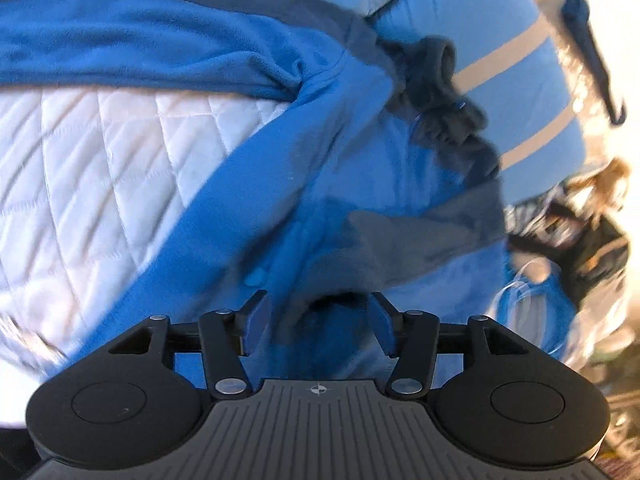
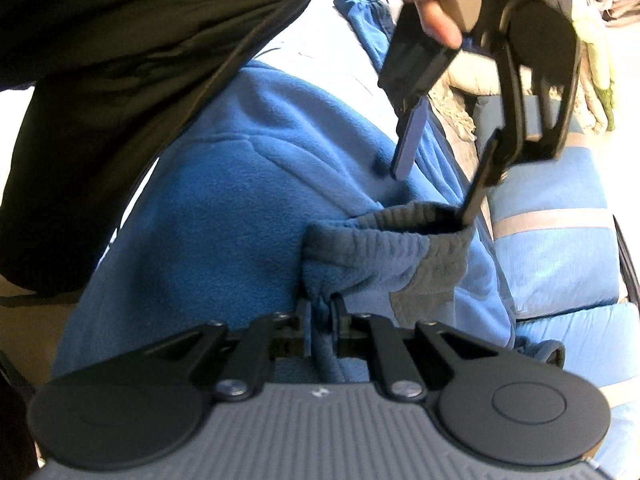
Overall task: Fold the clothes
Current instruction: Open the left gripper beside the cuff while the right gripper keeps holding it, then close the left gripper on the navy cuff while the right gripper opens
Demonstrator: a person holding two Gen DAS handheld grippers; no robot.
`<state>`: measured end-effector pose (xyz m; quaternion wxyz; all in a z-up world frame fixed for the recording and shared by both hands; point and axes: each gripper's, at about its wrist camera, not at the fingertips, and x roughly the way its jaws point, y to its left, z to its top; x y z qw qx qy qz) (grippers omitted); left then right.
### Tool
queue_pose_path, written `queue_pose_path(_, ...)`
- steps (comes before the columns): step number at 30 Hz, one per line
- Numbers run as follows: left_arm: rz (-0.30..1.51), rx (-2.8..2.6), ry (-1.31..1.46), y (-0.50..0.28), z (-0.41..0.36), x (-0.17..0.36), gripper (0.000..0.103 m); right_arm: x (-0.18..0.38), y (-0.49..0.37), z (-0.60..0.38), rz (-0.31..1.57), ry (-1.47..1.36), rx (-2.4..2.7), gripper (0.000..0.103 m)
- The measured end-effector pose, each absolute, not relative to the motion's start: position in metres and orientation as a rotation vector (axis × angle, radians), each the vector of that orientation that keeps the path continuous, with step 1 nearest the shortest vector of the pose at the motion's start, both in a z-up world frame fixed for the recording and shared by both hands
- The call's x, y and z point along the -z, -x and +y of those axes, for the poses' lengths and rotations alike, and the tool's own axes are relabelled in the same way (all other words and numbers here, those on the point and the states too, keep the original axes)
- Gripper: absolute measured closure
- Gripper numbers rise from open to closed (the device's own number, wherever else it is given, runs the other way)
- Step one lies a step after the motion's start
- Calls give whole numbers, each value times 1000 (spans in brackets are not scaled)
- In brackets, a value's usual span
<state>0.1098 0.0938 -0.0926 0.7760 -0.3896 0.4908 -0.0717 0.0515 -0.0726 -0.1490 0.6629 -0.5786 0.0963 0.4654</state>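
On the quilted bed point(image 1: 100, 168), the right claw point(image 2: 322, 312) pinches the fleece cuff point(image 2: 384, 236) taut, while at 1 o'clock the left claw point(image 2: 436, 188) gapes, 1 finger inside it.

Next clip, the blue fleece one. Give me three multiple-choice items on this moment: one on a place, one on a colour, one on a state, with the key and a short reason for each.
1. Where does one of the left gripper's fingers reach?
A. into the grey ribbed cuff opening
B. under the white quilted cover
C. onto the light blue striped cushion

2. What colour is the soft fleece garment?
A. red
B. blue with grey trim
C. yellow

3. How is the right gripper?
A. wide open above the fleece
B. shut on nothing
C. shut on a fold of the fleece sleeve

Key: 1 A, the right wrist view shows a finger dipping into the cuff; 2 B, both views show blue fleece with grey cuffs; 3 C, fabric is pinched between its fingers.
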Motion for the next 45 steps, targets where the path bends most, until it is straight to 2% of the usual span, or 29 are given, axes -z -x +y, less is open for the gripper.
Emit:
queue_pose_path(3,1049,160,828,-106,88,87,34,148,-51,-74,222,1293,-1051,84)
queue_pose_path(5,1057,149,790,-109,83,88,32,147,-50,-75,224,1289,-1051,84)
queue_pose_path(13,1078,124,836,-127,80,130,32,142,-45,-83,237,1276,-1053,84)
queue_pose_path(26,995,263,755,-117,69,116,32,143,-54,-80,251,1248,-1065,84)
queue_pose_path(30,961,328,734,-115,62,113,32,143,-58,-79,261,1227,-1065,76)
queue_pose_path(34,1023,210,602,-120,55,117,33,143,-60,-79,266,1216,-1065,75)
queue_pose_path(38,996,202,695,-121,68,121,33,144,-60,-78,269,1209,-1061,75)
queue_pose_path(40,1013,202,724,-123,71,123,48,145,-60,-78,269,1207,-1061,75)
queue_pose_path(41,1023,202,738,-125,72,125,64,145,-60,-78,269,1206,-1061,75)
queue_pose_path(42,1032,202,752,-126,74,126,76,145,-61,-77,271,1204,-1061,74)
queue_pose_path(44,1043,184,743,-127,75,127,89,144,-61,-78,275,1198,-1061,74)
queue_pose_path(45,1049,175,736,-128,76,128,91,144,-62,-78,275,1193,-1060,74)
